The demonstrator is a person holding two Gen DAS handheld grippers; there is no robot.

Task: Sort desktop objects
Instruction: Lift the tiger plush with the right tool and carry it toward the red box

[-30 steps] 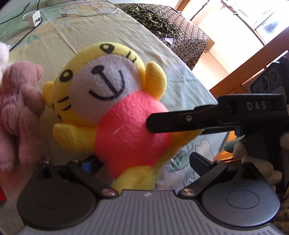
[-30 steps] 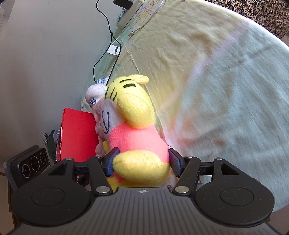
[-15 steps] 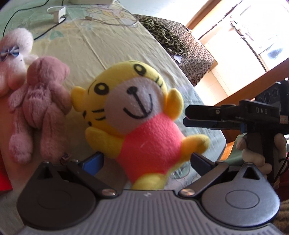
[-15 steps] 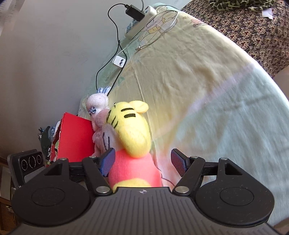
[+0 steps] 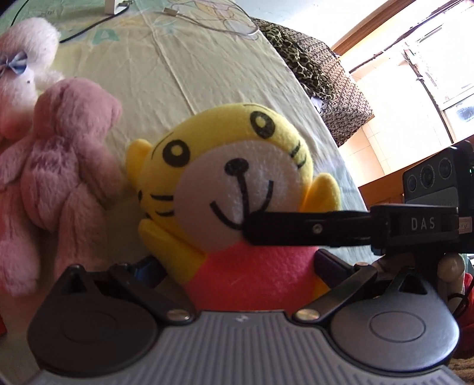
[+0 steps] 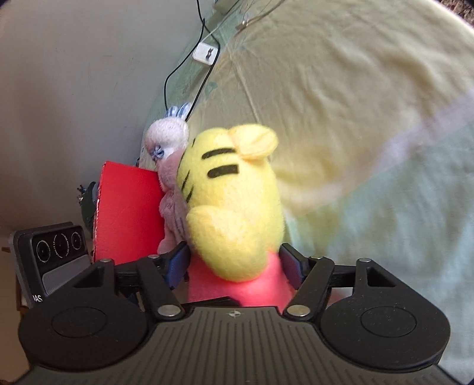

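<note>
A yellow tiger plush (image 5: 237, 189) with a red body sits upright on the pale tablecloth (image 5: 166, 74). My left gripper (image 5: 237, 266) stands wide open, its fingers flanking the red body at the sides. My right gripper (image 6: 234, 265) comes in from the right and is shut on the tiger plush (image 6: 234, 207) front to back. Its near finger (image 5: 296, 229) lies across the plush's chin. A pink bear (image 5: 59, 165) and a white plush with a blue bow (image 5: 23, 74) sit just to the left, the bear touching the tiger.
A red box (image 6: 127, 213) stands behind the pink bear (image 6: 173, 216), near the wall. Cables (image 5: 207, 23) and a white plug (image 6: 206, 53) lie at the far end of the table. A chair draped in leopard-print cloth (image 5: 299, 56) stands beyond the table's right edge.
My right gripper pulled away from the tiger half a second ago and has come back onto it at neck height. My left gripper moved closer, and the plush now sits more upright.
</note>
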